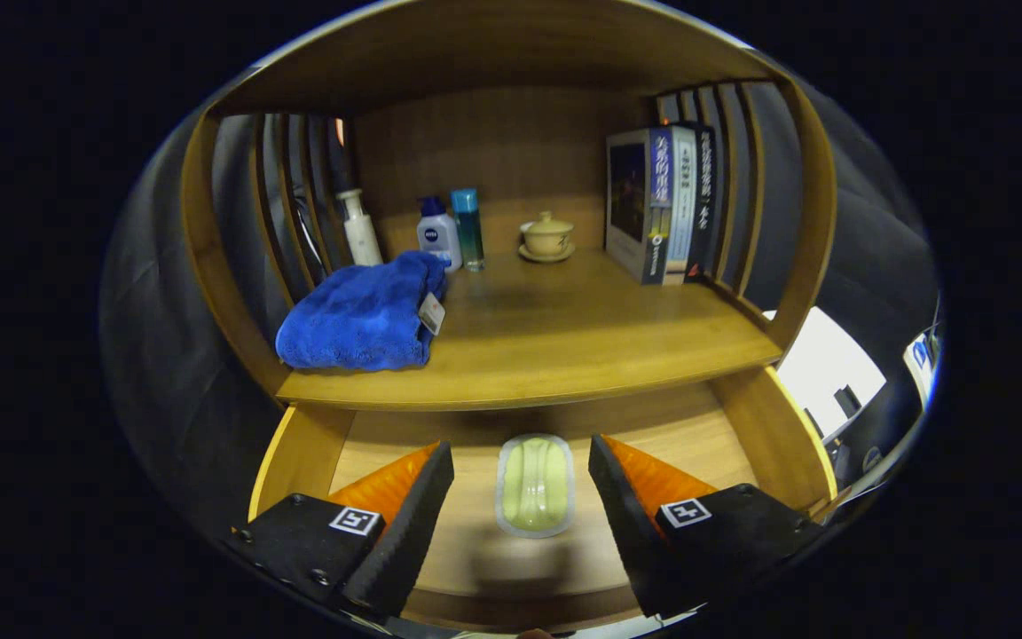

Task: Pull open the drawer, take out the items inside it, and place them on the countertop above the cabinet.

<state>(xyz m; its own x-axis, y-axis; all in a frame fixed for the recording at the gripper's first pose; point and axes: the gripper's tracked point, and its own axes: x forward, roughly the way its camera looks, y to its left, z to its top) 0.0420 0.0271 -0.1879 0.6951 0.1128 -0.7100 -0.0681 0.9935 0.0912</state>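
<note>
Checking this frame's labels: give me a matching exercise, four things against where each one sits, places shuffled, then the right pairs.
Things:
1. blue towel
2. soap bar
3. books
4. lidded cup

Places:
A. in the open drawer, between the fingers of the open gripper
B. upright against the slatted side of the countertop, opposite the towel
C. at the back of the countertop, between the bottles and the books
D. folded near the countertop's front edge, ahead of the bottles

Pairs: 1-D, 2-A, 3-B, 4-C
</note>
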